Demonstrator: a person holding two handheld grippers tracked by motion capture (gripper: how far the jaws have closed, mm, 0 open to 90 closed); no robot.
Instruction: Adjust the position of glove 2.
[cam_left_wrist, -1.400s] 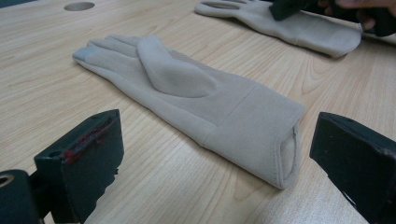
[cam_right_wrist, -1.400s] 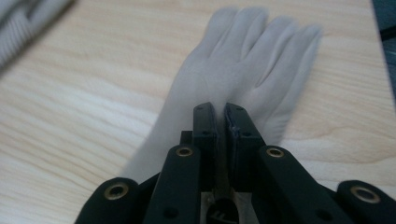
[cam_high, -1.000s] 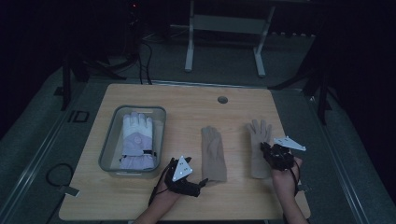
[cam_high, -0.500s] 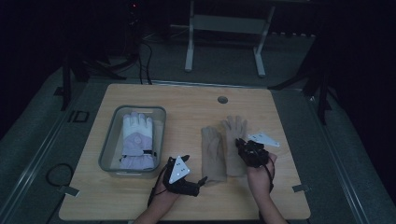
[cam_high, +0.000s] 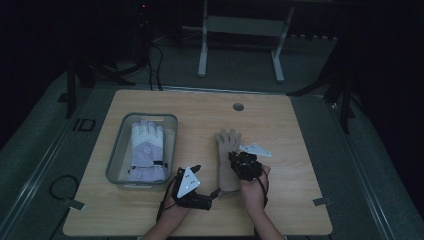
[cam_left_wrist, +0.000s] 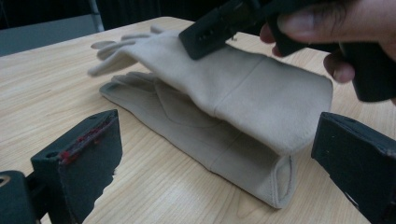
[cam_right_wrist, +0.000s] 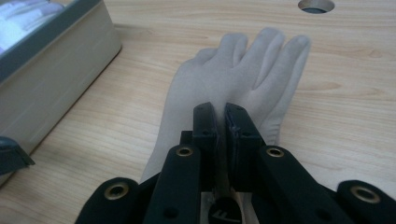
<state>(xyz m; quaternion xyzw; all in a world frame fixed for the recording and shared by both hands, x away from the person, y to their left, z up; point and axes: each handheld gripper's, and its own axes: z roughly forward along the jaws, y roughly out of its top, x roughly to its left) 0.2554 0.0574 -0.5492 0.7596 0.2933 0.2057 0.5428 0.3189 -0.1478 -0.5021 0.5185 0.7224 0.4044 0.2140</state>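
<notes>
High view, pairing: top glove (cam_high: 229, 142) laid over bottom glove (cam_left_wrist: 196, 144)
Right gripper (cam_high: 242, 161): pinching top glove
Left gripper (cam_high: 214, 192): open, empty
Left to do: release; bin (cam_high: 116, 160) perhaps

The right claw (cam_high: 239, 161) has carried its beige glove (cam_high: 227, 145) onto the other.

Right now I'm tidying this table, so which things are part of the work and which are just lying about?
In use:
upper beige glove
lower beige glove
right gripper
left gripper

Lying about:
grey bin
white glove inside it
</notes>
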